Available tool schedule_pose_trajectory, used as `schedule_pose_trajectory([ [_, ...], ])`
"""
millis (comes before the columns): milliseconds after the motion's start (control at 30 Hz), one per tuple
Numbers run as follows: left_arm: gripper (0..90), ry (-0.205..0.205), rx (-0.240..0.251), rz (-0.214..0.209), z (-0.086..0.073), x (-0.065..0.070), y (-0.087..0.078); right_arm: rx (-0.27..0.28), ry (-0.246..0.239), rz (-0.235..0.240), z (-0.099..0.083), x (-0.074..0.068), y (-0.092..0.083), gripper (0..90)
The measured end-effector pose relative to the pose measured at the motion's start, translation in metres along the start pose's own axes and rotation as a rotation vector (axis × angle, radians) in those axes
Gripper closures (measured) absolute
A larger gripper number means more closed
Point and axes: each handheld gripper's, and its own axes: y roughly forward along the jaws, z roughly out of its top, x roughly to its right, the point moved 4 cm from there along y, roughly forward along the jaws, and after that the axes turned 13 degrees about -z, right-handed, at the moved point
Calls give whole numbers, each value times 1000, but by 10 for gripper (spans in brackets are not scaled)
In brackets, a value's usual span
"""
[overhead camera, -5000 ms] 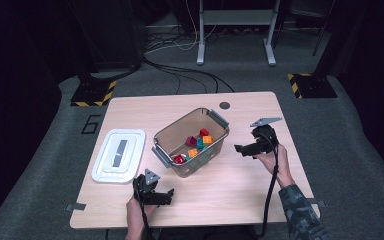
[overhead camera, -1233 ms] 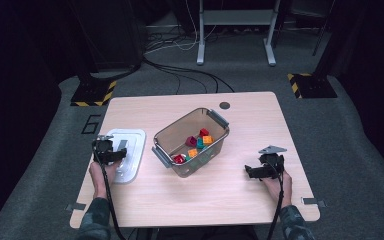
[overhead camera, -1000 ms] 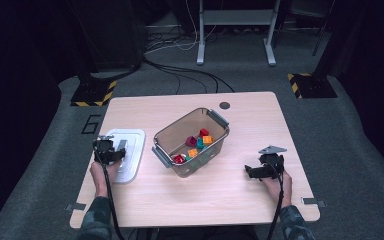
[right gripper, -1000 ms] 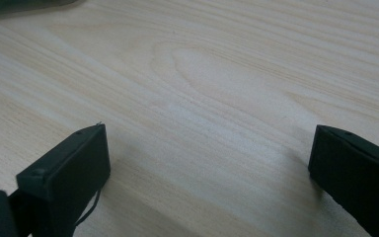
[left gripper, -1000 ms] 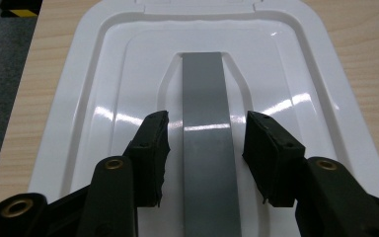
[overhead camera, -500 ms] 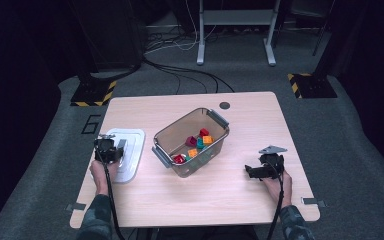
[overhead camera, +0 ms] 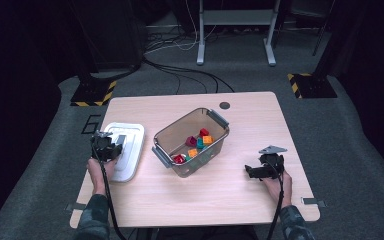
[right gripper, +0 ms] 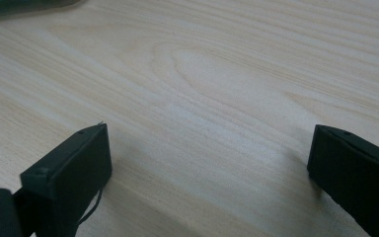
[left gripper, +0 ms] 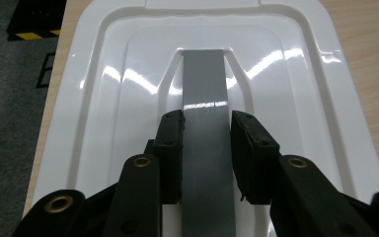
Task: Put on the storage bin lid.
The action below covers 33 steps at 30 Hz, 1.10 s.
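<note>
Claws set, and we've got the left claw (left gripper: 206, 148) clamped on the lid's grey handle (left gripper: 205, 89) near the bench's left edge, handle running straight ahead, right claw (overhead camera: 261, 171) slack, well off.

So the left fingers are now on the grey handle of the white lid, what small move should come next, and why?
Probably a short straight lift. The left gripper has just closed, and its fingers press both sides of the grey handle of the white lid, which lies flat on the table. The open bin beside it has no cover.
</note>
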Motion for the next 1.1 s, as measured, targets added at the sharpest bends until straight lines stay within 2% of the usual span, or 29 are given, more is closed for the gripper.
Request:
schedule_pose_trajectory([
  [200, 666, -2, 18, -8, 8, 2, -9, 1, -3, -1, 0, 0, 0, 25],
  [467, 666, 22, 17, -22, 20, 5, -20, 3, -6, -1, 0, 0, 0, 25],
  [500, 666, 44, 14, -26, 24, 6, -23, 3, 5, -3, 0, 0, 0, 24],
  [600, 666, 44, 15, -33, 27, 8, -25, 3, 4, -4, 0, 0, 0, 24],
  [733, 666, 73, 11, -51, 37, 10, -32, 2, -6, -1, 0, 0, 0, 24],
  [833, 666, 75, 16, -67, 44, 12, -38, 3, 5, -4, 0, 0, 0, 24],
  [1000, 666, 94, 10, -85, 54, 17, -45, 2, -8, 0, 0, 1, 0, 24],
  [1067, 666, 101, 6, -87, 59, 19, -48, 3, 7, -4, 0, 0, 0, 24],
  [1100, 666, 102, 12, -102, 63, 21, -50, 3, 1, -2, 0, 0, 0, 24],
])
